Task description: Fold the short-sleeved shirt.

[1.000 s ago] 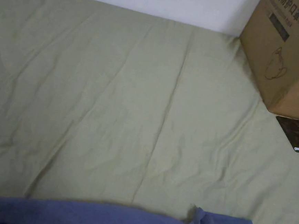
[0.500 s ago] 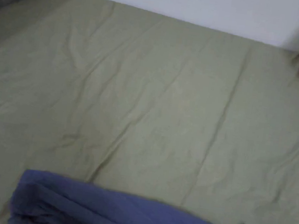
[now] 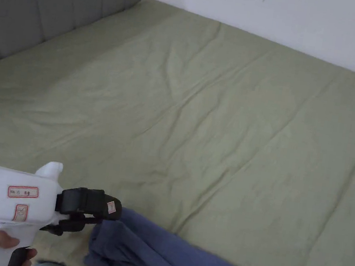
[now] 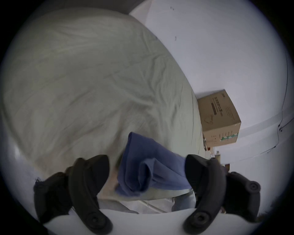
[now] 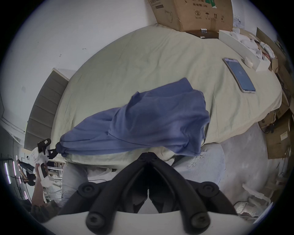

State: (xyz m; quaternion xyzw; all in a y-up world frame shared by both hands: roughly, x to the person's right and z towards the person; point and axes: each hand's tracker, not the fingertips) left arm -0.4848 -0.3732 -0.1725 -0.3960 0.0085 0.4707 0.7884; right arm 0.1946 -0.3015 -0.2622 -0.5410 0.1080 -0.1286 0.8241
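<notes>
So in the head view the left gripper [image 3: 97, 215] is down at the near-left corner of the bed [image 3: 216, 116], right up against the bunched end of the blue shirt [image 3: 163, 257], which lies along the near edge of the green sheet and runs off to the right. Can't really tell from here how far apart the jaws are. In the left gripper view it's clearer: the jaws are spread wide, with the rolled-up end of the shirt [image 4: 148, 168] sitting between them but not pinched by anything yet, and the cardboard box [image 4: 218, 120] is way off at the far corner by the wall. In the right gripper view the right gripper [image 5: 148, 160] has its jaws closed together on nothing, hanging off the bed's near edge just below the shirt [image 5: 143, 120]. From there you can see the shirt's long axis follows that near edge, narrow gathered end pointing at the left gripper [image 5: 50, 151], fuller end draping over the edge on the right. A phone [image 5: 239, 76] is lying near the right edge. The shirt looks light, soft and floppy, so I'd grab it at the hem corners or shoulders, not the wad.
</notes>
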